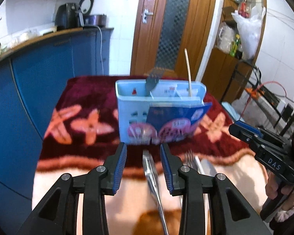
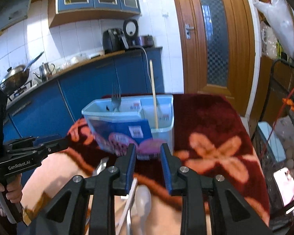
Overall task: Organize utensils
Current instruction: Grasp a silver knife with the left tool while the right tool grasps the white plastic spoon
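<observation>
Two hand-held grippers with black arms and blue ribbed pads hover over a table covered by a dark red plush blanket with orange flowers [image 1: 84, 125]. At the middle of the blanket stands a light blue plastic utensil holder with divided compartments [image 1: 127, 109], a blue printed packet tucked against its front. Already standing inside it are a metal fork, tines up [image 2: 116, 98], in the left compartment, and a pale wooden chopstick [image 2: 153, 94], upright in the right one. The left gripper [image 1: 143, 152] has its jaws parted and empty; a shiny metal utensil, probably a spoon or knife [image 1: 151, 176], lies on the cloth below the gap, untouched. Just to its right lies another metal fork [image 1: 190, 157]. The right gripper [image 2: 148, 152] is likewise parted and grips nothing; beneath it lie a white plastic spoon [image 2: 143, 203] and a white stick-like utensil [image 2: 130, 199]. Judging from this, the task looks partly done: two pieces are filed away and several loose ones near the table's front edge remain to be picked up and sorted
</observation>
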`<state>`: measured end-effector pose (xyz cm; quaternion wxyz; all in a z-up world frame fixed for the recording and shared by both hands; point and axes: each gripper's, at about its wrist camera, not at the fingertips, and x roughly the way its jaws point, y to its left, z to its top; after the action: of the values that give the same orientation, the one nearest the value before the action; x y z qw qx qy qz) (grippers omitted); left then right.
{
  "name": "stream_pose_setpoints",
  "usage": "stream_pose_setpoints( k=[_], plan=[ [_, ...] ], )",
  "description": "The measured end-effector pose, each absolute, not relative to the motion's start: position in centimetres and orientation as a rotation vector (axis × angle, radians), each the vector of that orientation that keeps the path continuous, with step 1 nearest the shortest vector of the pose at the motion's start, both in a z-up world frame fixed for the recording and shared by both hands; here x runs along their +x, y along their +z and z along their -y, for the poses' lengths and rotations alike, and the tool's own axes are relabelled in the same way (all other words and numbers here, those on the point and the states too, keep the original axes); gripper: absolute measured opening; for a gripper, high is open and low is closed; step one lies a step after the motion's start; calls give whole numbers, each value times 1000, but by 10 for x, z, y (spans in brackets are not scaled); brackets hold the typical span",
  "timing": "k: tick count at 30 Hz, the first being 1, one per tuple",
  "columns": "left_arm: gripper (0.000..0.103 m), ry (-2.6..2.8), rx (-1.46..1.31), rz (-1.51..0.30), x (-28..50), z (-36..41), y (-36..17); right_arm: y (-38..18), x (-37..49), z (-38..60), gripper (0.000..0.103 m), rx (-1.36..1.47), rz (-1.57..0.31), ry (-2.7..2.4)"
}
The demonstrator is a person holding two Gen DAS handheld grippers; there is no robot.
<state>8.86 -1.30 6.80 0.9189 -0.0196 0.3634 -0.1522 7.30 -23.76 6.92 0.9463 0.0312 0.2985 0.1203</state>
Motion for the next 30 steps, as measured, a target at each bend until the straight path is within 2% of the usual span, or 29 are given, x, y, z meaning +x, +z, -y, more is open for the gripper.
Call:
stream_pose_setpoints(
  k=[21,30],
  plan=[
    [36,-337,-1,-1086,95,34,4,11,67,237,33,-22,-1007,269],
    [36,-341,19,-1139,103,43,-7,0,73,231,37,-41,-1097,301]
  ],
)
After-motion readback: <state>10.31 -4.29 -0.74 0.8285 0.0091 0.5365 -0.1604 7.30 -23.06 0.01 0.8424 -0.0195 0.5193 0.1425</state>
